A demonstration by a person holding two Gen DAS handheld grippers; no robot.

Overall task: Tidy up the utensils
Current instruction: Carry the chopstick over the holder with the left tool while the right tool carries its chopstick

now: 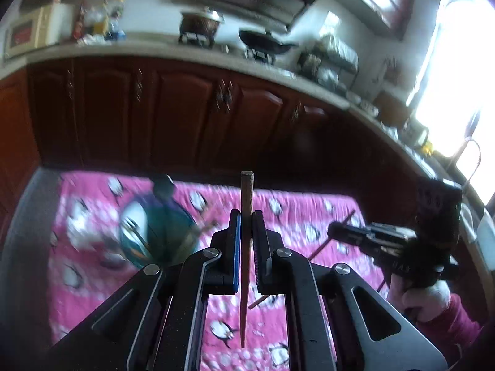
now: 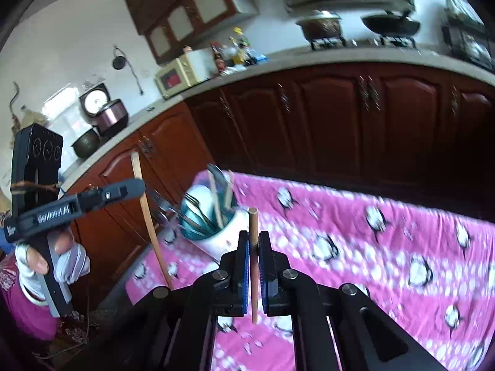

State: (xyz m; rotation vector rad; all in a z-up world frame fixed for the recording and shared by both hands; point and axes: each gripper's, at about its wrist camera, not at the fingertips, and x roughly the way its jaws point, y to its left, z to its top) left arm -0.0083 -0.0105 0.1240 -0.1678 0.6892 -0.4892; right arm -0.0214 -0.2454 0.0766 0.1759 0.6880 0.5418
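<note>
The left claw [image 1: 246,216] is pressed together on 1 wooden chopstick [image 1: 246,247], which stands upright between the pads, blunt end at 12 o'clock, tapered tip at 6 o'clock. The right claw [image 2: 253,238] pinches a second chopstick [image 2: 254,266] the same way, upright between its blue-edged pads.

In the right wrist view, the left claw body appears at 9 o'clock, carried by a hand [image 2: 58,259] in a white glove. White lettering on its side reads approximately "GenRobot.AI"; motion blur makes the exact spelling uncertain. In the left wrist view, the right claw body appears at 3 o'clock with its chopstick slanting across it.

Below both claws lies a pink cloth [image 2: 386,247] printed with penguins, covering the surface. On it stands a white utensil holder [image 2: 216,232] with a teal interior, at 11 o'clock of the right claw. It contains forks, spoons and further chopsticks.

Beyond the cloth runs a row of dark red cabinet doors [image 2: 334,117] under a pale counter [image 2: 278,58]. On the counter: a cream microwave [image 2: 179,74], bottles, a lidded pot [image 2: 321,24] and a black wok [image 2: 391,24] on burners.
</note>
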